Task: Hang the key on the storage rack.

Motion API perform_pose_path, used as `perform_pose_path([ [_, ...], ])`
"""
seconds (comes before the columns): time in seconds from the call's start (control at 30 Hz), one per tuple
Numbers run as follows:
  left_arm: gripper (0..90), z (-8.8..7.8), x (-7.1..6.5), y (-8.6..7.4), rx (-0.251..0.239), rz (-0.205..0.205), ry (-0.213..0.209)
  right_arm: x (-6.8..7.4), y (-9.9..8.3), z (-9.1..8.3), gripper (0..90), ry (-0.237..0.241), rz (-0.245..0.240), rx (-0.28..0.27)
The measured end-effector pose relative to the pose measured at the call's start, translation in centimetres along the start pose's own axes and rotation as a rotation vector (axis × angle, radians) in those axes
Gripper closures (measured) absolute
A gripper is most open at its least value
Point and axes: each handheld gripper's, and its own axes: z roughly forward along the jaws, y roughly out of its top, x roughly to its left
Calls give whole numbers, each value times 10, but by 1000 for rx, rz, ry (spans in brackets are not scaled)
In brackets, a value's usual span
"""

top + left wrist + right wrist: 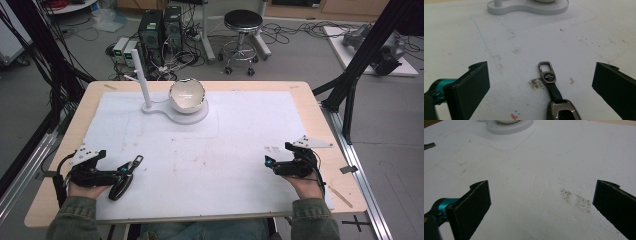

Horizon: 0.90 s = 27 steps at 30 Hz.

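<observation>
My left gripper (120, 170) rests at the table's (310, 107) near-left edge, jaws spread wide, gripping nothing. The car key (556, 100) lies flat on the white sheet (240, 135) between those jaws, touching neither, its metal clasp (545, 67) pointing away toward the white stand (177, 112) carrying the bowl (187, 95). My right gripper (276, 157) rests at near right, jaws wide apart and empty.

From the left gripper (107, 167), whose jaws stand wide, only the key fob (554, 100) lies between them on the white sheet (225, 150), and toward twelve o'clock the way runs bare until the stand (170, 111) holding the bowl (187, 95).
</observation>
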Motion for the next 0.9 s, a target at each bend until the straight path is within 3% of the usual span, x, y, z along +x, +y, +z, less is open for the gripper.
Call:
perform_pose_path([
  [0.9, 17, 4, -4, 3, 20, 14, -6, 0, -2, 6, 6, -6, 5, 38],
])
